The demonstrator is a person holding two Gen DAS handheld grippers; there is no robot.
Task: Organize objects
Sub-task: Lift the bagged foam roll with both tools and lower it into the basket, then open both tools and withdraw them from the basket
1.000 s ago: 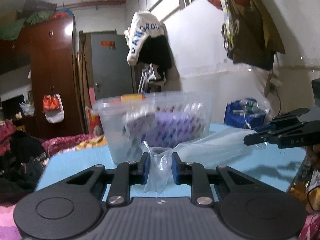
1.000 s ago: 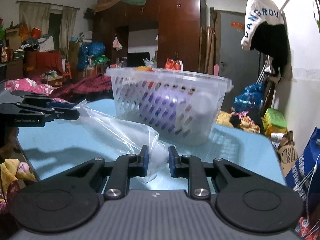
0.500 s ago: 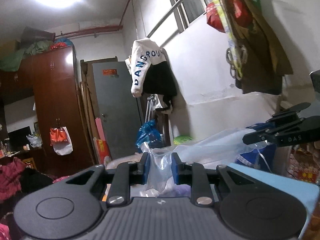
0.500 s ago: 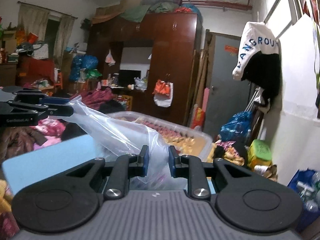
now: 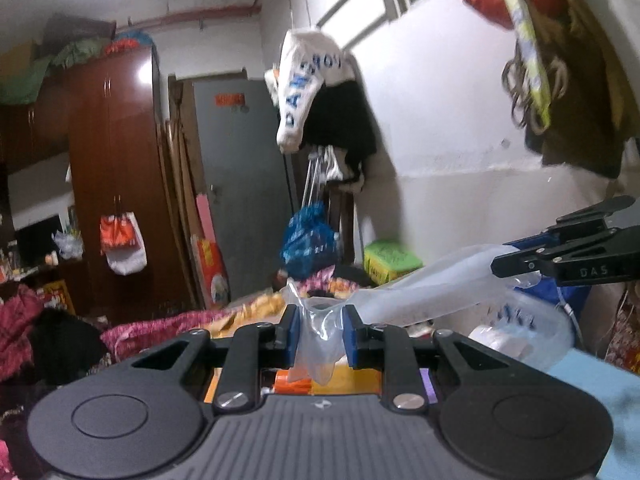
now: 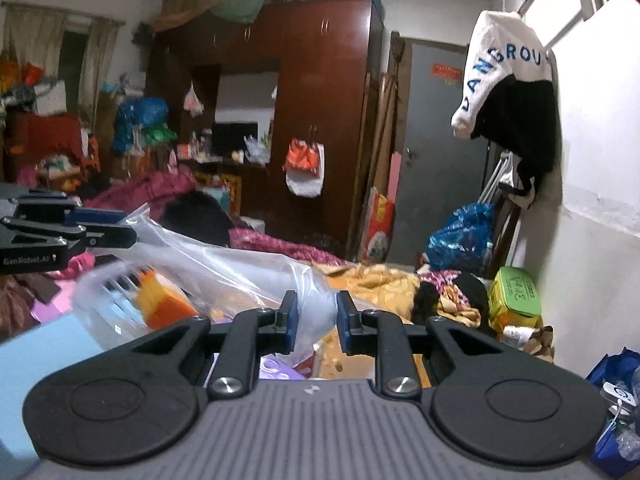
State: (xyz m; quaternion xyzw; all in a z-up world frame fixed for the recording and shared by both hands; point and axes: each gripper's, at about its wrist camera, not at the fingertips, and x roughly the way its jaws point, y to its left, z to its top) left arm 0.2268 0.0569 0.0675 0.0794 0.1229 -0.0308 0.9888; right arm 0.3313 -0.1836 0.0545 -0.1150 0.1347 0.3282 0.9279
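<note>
I have the clear plastic bag point(image 5: 404, 296) pinched at 2 places. My left gripper point(image 5: 319, 338) has its jaws closed on a bunched corner of the bag, the film squeezed between the blue pads. My right gripper point(image 6: 313, 322) has its jaws closed on the opposite edge in the same way. The bag stretches taut between them, and in the left wrist view the right gripper point(image 5: 516, 266) shows at the far end of the film.

Taking the basket point(image 6: 116, 304) as my landmark: 1 second ago it stood well ahead of both grippers on the blue table point(image 6: 44, 356), seen side-on with the bag lying slack on the table in front of it. Now both grippers have risen and moved forward, so the bag hangs lifted directly above the basket. I look down past the jaws into the basket, where orange, yellow and purple items point(image 6: 166, 304) lie. Its pale rim point(image 5: 532, 320) sits just below the stretched film in the left wrist view, blurred by motion.

The grip itself is unchanged from the earlier frames. Beyond the basket, the brown wardrobe point(image 6: 320, 128) and grey door point(image 5: 240, 184) now fill the background.
</note>
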